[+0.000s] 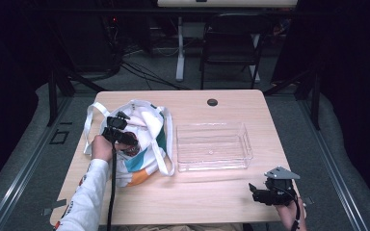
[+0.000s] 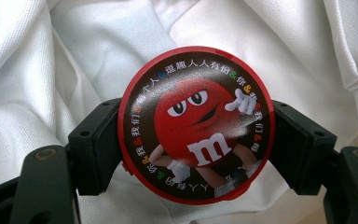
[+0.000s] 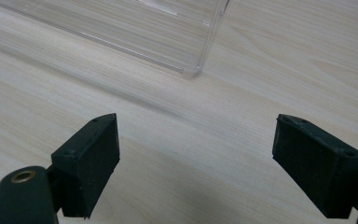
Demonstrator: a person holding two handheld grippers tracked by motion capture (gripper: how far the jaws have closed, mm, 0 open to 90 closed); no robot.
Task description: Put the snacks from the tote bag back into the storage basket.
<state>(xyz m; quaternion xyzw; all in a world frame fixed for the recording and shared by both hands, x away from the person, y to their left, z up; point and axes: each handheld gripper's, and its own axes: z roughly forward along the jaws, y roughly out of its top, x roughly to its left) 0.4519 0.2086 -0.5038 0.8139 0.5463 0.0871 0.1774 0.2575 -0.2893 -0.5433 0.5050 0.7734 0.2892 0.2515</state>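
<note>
- Table (image 1: pixel 197 192): pale wood; it carries everything you work with.
- Tote bag (image 1: pixel 144 144): white cloth with coloured patches, lying at your left, straps spread out.
- Clear plastic tray (image 1: pixel 212 147): empty, just beside the bag on its right; judged the likely destination, so nothing is delivered yet.
- Right gripper (image 1: pixel 260 192): you hold it near the table's front edge; jaws stand wide over bare wood with nothing between them, the tray's corner (image 3: pixel 193 70) ahead.
- Left gripper (image 1: pixel 120 137): over the bag; its pads (image 2: pixel 98 149) press both sides of the tin.
- Round red M&M's tin (image 2: pixel 196 123): clamped, still over the white cloth; lifting out and carrying to the tray remain.
</note>
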